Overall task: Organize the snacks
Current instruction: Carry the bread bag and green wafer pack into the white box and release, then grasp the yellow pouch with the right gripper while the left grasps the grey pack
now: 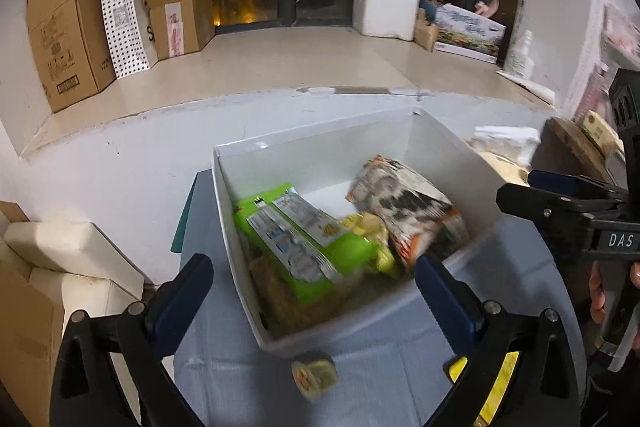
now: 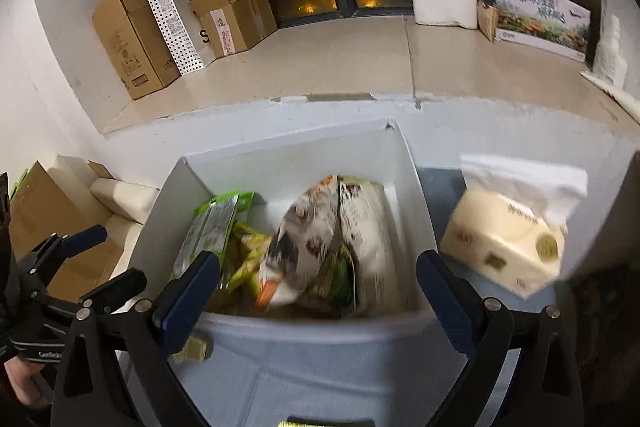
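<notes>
A white box on the blue-grey tablecloth holds several snack packs: a green pack, a white, black and orange bag, and yellow packs. My left gripper is open and empty in front of the box. My right gripper is open and empty over the box's near wall; it also shows in the left wrist view. A small round yellow snack lies on the cloth in front of the box.
A cream tissue pack stands right of the box. The tablecloth ends near a white wall. Behind is a ledge with cardboard boxes, a dotted paper bag and a white foam box. More cartons stand at the left.
</notes>
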`<state>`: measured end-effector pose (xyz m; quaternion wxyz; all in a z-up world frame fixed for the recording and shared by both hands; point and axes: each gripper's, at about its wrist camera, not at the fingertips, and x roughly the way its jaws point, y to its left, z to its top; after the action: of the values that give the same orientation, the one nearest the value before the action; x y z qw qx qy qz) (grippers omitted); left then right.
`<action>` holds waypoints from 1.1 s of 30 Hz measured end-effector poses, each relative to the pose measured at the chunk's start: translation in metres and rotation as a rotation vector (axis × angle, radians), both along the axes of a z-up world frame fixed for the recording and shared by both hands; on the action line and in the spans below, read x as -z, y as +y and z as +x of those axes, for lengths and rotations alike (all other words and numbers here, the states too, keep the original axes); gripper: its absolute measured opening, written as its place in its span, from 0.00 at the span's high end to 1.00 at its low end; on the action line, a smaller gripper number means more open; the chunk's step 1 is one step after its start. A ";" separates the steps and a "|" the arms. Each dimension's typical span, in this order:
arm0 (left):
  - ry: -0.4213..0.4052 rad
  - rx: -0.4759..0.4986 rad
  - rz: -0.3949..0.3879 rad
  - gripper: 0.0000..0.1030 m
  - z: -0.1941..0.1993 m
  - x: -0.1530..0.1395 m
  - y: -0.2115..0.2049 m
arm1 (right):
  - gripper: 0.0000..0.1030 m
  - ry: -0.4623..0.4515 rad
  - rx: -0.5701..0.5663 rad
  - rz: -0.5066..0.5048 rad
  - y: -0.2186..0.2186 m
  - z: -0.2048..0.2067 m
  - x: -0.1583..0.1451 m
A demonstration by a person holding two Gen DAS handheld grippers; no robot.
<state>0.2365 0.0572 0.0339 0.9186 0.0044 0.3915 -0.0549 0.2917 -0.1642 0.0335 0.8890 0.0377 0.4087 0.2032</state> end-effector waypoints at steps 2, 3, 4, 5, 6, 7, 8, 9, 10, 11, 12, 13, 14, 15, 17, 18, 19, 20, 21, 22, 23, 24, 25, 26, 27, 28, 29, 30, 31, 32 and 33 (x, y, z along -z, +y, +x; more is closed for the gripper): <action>-0.005 0.016 -0.023 0.00 -0.016 -0.002 -0.002 | 0.00 -0.007 -0.005 0.011 -0.007 -0.018 0.000; -0.011 0.026 -0.037 0.00 -0.027 -0.002 -0.004 | 0.00 -0.011 -0.010 0.021 -0.010 -0.025 0.000; -0.013 0.034 -0.044 0.00 -0.036 -0.001 -0.006 | 0.00 -0.010 -0.016 0.026 -0.014 -0.034 0.001; -0.011 0.041 -0.045 0.00 -0.042 0.000 -0.008 | 0.00 -0.009 -0.020 0.033 -0.018 -0.045 0.003; -0.014 0.054 -0.046 0.00 -0.052 0.001 -0.011 | 0.00 -0.009 -0.024 0.039 -0.020 -0.050 0.004; -0.022 0.061 -0.045 0.00 -0.062 0.002 -0.014 | 0.00 -0.015 -0.029 0.052 -0.025 -0.062 0.005; -0.028 0.064 -0.044 0.00 -0.069 0.002 -0.015 | 0.00 -0.019 -0.032 0.057 -0.027 -0.069 0.006; -0.034 0.069 -0.048 0.00 -0.080 0.004 -0.017 | 0.00 -0.027 -0.036 0.056 -0.029 -0.076 0.007; -0.036 0.074 -0.057 0.00 -0.087 0.005 -0.017 | 0.00 -0.035 -0.036 0.048 -0.030 -0.085 0.009; -0.033 0.080 -0.071 0.00 -0.097 0.007 -0.017 | 0.00 -0.040 -0.039 0.045 -0.032 -0.094 0.011; -0.027 0.084 -0.077 0.00 -0.102 0.010 -0.017 | 0.00 -0.039 -0.045 0.044 -0.033 -0.100 0.014; -0.022 0.085 -0.077 0.00 -0.108 0.012 -0.018 | 0.00 -0.035 -0.048 0.042 -0.035 -0.107 0.017; -0.021 0.086 -0.079 0.00 -0.115 0.015 -0.018 | 0.00 -0.030 -0.047 0.037 -0.036 -0.115 0.023; -0.017 0.091 -0.086 0.00 -0.122 0.018 -0.019 | 0.00 -0.026 -0.045 0.026 -0.037 -0.121 0.027; -0.003 0.102 -0.095 0.00 -0.133 0.025 -0.020 | 0.00 -0.005 -0.046 -0.009 -0.037 -0.133 0.041; 0.001 0.096 -0.095 0.00 -0.138 0.028 -0.020 | 0.00 0.017 -0.042 -0.032 -0.037 -0.140 0.052; 0.008 0.093 -0.098 0.00 -0.143 0.033 -0.020 | 0.00 0.030 -0.039 -0.037 -0.037 -0.143 0.058; 0.014 0.094 -0.105 0.00 -0.147 0.036 -0.021 | 0.00 0.060 -0.027 -0.049 -0.038 -0.150 0.070; 0.021 0.096 -0.114 0.00 -0.152 0.041 -0.022 | 0.00 0.075 -0.021 -0.053 -0.039 -0.153 0.076; 0.026 0.100 -0.121 0.00 -0.156 0.045 -0.023 | 0.00 0.098 -0.019 -0.057 -0.040 -0.157 0.085; 0.037 0.106 -0.125 0.00 -0.160 0.050 -0.025 | 0.00 0.118 -0.020 -0.066 -0.039 -0.160 0.095; 0.045 0.106 -0.127 0.00 -0.163 0.053 -0.026 | 0.00 0.126 -0.020 -0.078 -0.038 -0.162 0.102; 0.051 0.108 -0.130 0.00 -0.166 0.056 -0.028 | 0.00 0.132 -0.018 -0.091 -0.037 -0.163 0.108; 0.056 0.114 -0.132 0.00 -0.169 0.058 -0.030 | 0.00 0.140 -0.019 -0.100 -0.035 -0.164 0.113; 0.062 0.124 -0.135 0.00 -0.172 0.061 -0.033 | 0.00 0.147 -0.024 -0.104 -0.033 -0.163 0.116; 0.067 0.135 -0.137 0.00 -0.175 0.063 -0.036 | 0.00 0.154 -0.033 -0.114 -0.029 -0.161 0.120; 0.071 0.142 -0.139 0.00 -0.177 0.064 -0.038 | 0.00 0.163 -0.045 -0.140 -0.024 -0.158 0.124; 0.077 0.152 -0.140 0.00 -0.179 0.065 -0.041 | 0.00 0.166 -0.048 -0.154 -0.021 -0.157 0.127; 0.082 0.167 -0.138 0.00 -0.181 0.067 -0.045 | 0.00 0.171 -0.052 -0.164 -0.018 -0.153 0.130; 0.085 0.181 -0.135 0.00 -0.183 0.068 -0.047 | 0.00 0.178 -0.057 -0.155 -0.017 -0.150 0.133; 0.089 0.198 -0.127 0.00 -0.185 0.069 -0.051 | 0.01 0.182 -0.059 -0.134 -0.018 -0.148 0.135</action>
<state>0.0514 0.0061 -0.0356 0.8888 -0.0178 0.4251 -0.1701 0.1435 -0.1822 -0.1013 0.8425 -0.0153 0.5011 0.1972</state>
